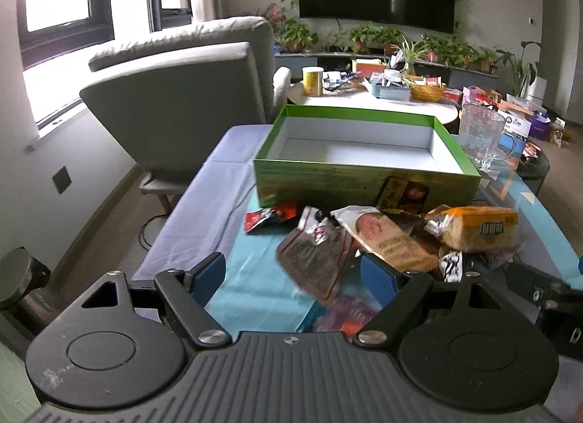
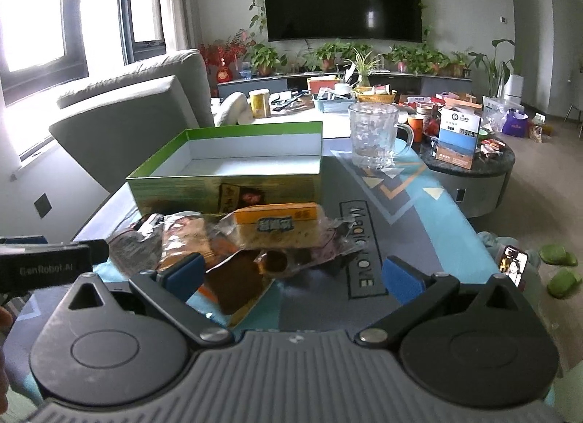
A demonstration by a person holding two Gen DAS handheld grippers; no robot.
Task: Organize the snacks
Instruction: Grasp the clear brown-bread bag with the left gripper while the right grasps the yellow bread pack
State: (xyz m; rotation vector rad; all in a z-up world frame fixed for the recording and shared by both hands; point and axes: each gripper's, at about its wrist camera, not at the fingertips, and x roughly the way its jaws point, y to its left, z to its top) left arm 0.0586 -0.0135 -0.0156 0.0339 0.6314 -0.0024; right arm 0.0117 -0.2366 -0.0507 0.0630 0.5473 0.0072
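Snack pile (image 1: 382, 237) lies loose on the counter (image 1: 204, 226), heaped just in front of the near wall of the green box (image 1: 349, 177). Box is open-topped, white inside, nothing in it yet by the look of it.

Contents of the pile, as far as can be made out:
- Orange-labelled packet (image 2: 277, 224) in clear wrap, on top at the right side. Block-shaped, probably the firmest item; crinkly film ends likely slippery.
- Flat brown pouch (image 1: 317, 259), nearest the left gripper, tilted up on the heap. Thin, floppy, light.
- Pale pouch with a printed picture (image 1: 379, 233), lying across the middle.
- Small red sachet (image 1: 267, 219), off to the left, apart from the rest and close to the box.

All judged light and soft; contents may crush under a hard pinch. Best hold is likely a sealed edge or corner for the flat pouches, and across the short sides for the orange block. Overlapping packets may drag neighbours along.

Left gripper (image 1: 293, 275): jaws spread wide, nothing between them, the brown pouch lying just ahead. Right gripper (image 2: 293, 273): also spread and holding nothing, a dark brown wrapper (image 2: 240, 286) on the counter between its blue pads (image 2: 184, 273).

Outward: a clear glass mug (image 2: 379, 137) stands just right of the box — fragile, near the carry path. Grey armchair (image 1: 189, 106) beyond the counter's left edge.
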